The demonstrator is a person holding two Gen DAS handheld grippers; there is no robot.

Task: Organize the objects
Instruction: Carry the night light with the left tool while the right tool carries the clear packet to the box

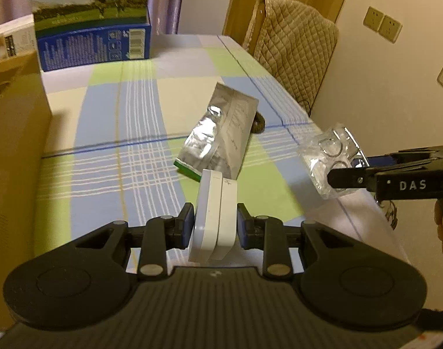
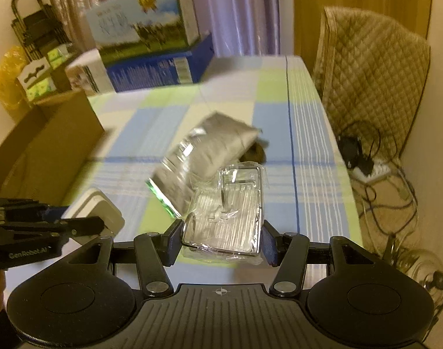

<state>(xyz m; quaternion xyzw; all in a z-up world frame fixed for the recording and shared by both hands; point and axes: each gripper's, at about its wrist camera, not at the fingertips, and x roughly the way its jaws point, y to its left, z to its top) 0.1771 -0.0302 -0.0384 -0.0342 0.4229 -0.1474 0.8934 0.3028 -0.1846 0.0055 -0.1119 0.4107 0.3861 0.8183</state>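
My left gripper (image 1: 215, 221) is shut on a white box (image 1: 214, 218), held on edge above the checked tablecloth (image 1: 128, 151). In the right wrist view the same white box (image 2: 97, 208) shows at the left, between the left gripper's fingers. My right gripper (image 2: 223, 237) is shut on a clear plastic case (image 2: 230, 212) in a thin wrapper, lifted off the table. The left wrist view shows that clear plastic case (image 1: 330, 160) at the right, in the right gripper (image 1: 342, 174). A silver foil pouch (image 1: 221, 142) with a green edge lies on the cloth between both, and a dark round thing (image 1: 258, 123) peeks out behind it.
A brown cardboard box (image 1: 14, 151) stands open at the left. A blue milk carton case (image 1: 90, 20) sits at the table's far end. A quilted chair cover (image 1: 294, 46) stands at the right edge. Cables and a power strip (image 2: 372, 171) lie on the floor to the right.
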